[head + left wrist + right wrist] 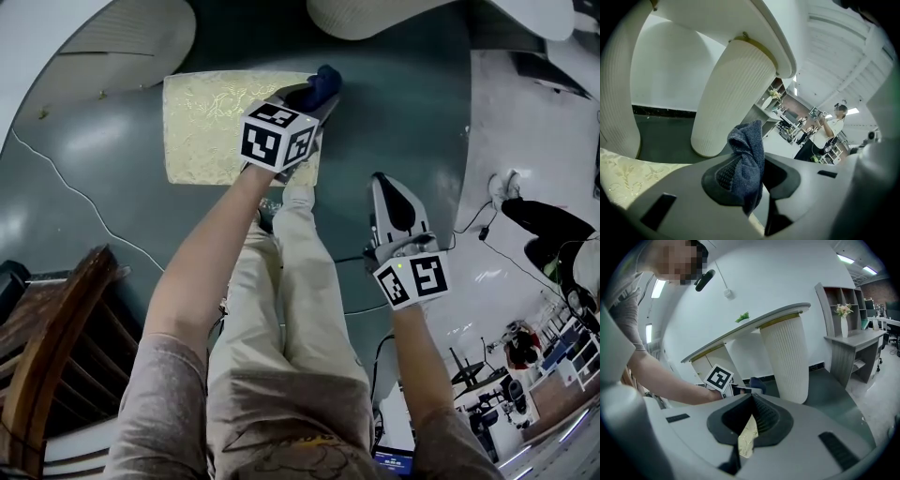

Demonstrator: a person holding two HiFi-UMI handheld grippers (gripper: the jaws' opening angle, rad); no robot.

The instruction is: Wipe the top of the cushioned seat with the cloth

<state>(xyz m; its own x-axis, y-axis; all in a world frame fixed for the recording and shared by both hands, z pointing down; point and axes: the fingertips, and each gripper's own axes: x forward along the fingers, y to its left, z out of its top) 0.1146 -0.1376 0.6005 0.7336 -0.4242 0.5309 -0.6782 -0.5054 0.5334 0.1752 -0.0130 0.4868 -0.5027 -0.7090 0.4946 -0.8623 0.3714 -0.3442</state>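
Head view has the dark blue terry cloth (pixel 325 82) at the far right corner of the gold patterned square cushioned seat (pixel 206 131), pinched in the left gripper (pixel 317 94). Right gripper (pixel 386 187) hangs closed and empty, off to the side. Wiping looks underway, and I'd guess most of the top is left.

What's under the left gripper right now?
The gold cushioned seat, near its far right corner. The left gripper is shut on the dark blue cloth there. The gripper covers that part of the seat, so cloth contact cannot be seen.
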